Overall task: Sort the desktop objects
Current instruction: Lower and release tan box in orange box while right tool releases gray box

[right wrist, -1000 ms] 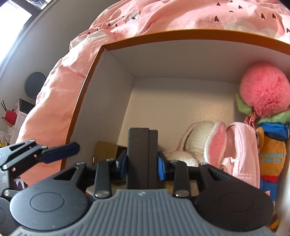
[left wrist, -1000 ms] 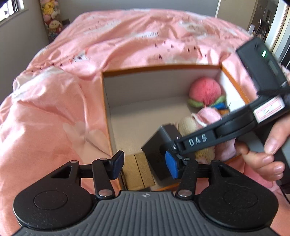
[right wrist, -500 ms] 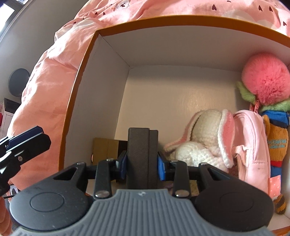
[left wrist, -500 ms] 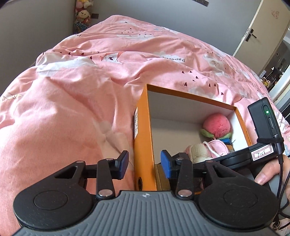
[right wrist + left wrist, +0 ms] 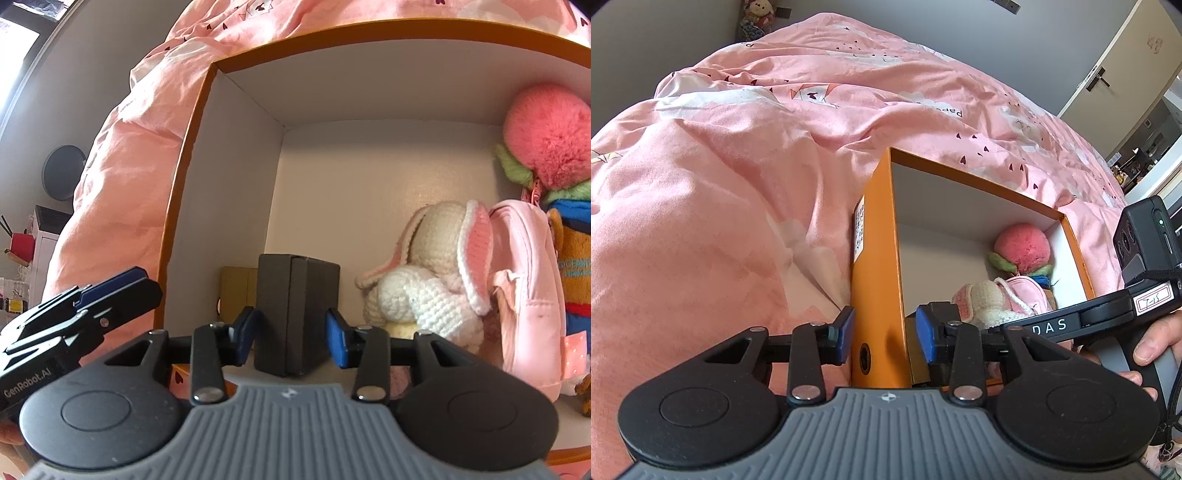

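An orange box (image 5: 873, 258) with white inner walls (image 5: 369, 92) lies on the pink bed. A dark grey box (image 5: 295, 314) stands upright on its floor, with my right gripper (image 5: 290, 338) open around it, pads just clear of both sides. My left gripper (image 5: 884, 330) is open and straddles the box's left wall near its front corner. Behind the grey box is a small tan box (image 5: 236, 291). A cream crochet bunny (image 5: 424, 280), a pink pouch (image 5: 524, 291) and a pink fluffy plush (image 5: 546, 136) fill the right side.
The pink duvet (image 5: 720, 184) surrounds the box on all sides. The right gripper's body and the hand holding it (image 5: 1145, 332) show at the right of the left wrist view. A door (image 5: 1108, 66) stands at the far right.
My right gripper has opened and let go of the dark grey box, which now stands on the box floor. My left gripper has moved closer to the box's left wall.
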{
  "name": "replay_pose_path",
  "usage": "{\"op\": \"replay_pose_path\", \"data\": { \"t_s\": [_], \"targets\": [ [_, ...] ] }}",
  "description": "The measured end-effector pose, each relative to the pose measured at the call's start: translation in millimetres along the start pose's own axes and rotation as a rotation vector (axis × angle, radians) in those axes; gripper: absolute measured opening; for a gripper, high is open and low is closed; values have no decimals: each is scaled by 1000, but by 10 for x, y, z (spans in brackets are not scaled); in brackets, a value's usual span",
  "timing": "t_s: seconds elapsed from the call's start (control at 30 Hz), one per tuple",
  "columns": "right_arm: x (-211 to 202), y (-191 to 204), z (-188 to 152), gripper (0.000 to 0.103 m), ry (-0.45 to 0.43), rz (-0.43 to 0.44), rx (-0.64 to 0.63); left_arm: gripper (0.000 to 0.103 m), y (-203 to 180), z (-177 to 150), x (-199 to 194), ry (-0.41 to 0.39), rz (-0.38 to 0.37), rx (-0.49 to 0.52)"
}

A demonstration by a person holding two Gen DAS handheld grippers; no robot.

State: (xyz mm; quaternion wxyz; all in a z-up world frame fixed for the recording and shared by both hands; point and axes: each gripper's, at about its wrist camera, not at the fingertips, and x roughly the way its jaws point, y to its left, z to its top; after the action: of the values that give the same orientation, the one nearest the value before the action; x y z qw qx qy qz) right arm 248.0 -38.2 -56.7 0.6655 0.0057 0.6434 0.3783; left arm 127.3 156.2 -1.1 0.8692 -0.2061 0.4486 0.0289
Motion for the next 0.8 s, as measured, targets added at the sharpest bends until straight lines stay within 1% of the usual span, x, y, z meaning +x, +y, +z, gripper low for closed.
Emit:
{"op": "replay_pose_path", "data": {
  "t_s": [0.07, 0.1, 0.3, 0.37, 0.5, 0.67, 0.73, 0.8],
  "targets": [
    [15, -27, -26, 30, 1, 25, 9, 39, -2, -7, 18, 6, -4, 2],
    [23, -26, -37, 30, -3, 26, 6, 39, -7, -9, 23, 7, -3, 5],
    [43, 15, -59, 30, -20, 10, -22, 39, -38, -15, 30, 11, 7, 12],
    [19, 53, -72, 32, -35, -6, -54, 39, -49, -21, 20, 8, 13, 14],
    [-52, 130, -134, 33, -83, -67, -120, 39, -66, -34, -35, -5, 15, 13],
    [-192, 191, -243, 33, -142, -94, -167, 39, -113, -58, -152, -38, 18, 16],
    [-269, 225, -305, 33, -172, -103, -195, 39, -158, -77, -213, -60, 25, 34],
    [-348, 262, -377, 34, -201, -109, -226, 39, -218, -94, -287, -81, 16, 59]
  ]
}}
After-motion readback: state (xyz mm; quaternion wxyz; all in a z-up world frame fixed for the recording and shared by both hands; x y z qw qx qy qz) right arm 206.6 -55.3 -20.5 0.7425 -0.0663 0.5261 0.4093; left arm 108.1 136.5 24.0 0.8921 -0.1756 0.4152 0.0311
